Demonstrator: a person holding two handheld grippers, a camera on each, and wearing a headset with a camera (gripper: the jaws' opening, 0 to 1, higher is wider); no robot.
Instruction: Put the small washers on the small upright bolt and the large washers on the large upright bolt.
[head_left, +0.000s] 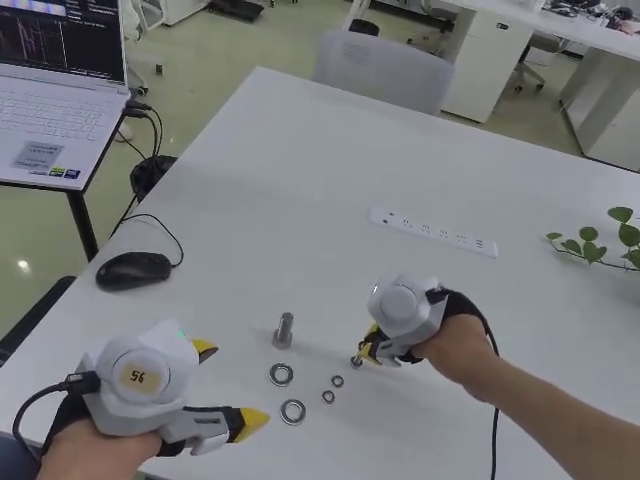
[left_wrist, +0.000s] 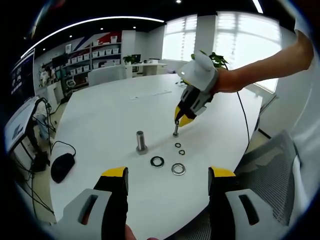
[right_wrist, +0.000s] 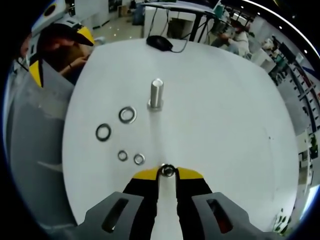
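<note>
Now, at the left, the left hand-held gripper (head_left: 228, 383) hangs over the near edge of the counter (head_left: 300, 170). Its jaws are wide apart and there is nothing between them.

To its right, near that same edge, the large bolt (head_left: 284, 330) stands upright on its broad head. Its long axis is vertical, the free end points up, and no washer is on it. Between it and the near edge lie one large washer (head_left: 281, 375) and a second large washer (head_left: 293, 411), both flat with the hole upward. Further right, one small washer (head_left: 337, 381) and another small washer (head_left: 328, 397) lie flat, close together.

Then there is the small bolt (left_wrist: 176, 132), also upright with its axis vertical. The right hand-held gripper (right_wrist: 167, 175) is tilted over it from above. Its jaws are almost closed on a small ring-shaped piece (right_wrist: 167, 170) right at the top of the bolt. I judge it to be a small washer, but it could be the bolt's own tip.

So the step in hand seems to be putting a small washer on the small bolt. The next move would need the hole centred over the bolt's tip and the ring kept level. Then the jaws would open so that the ring slides down the shaft.
</note>
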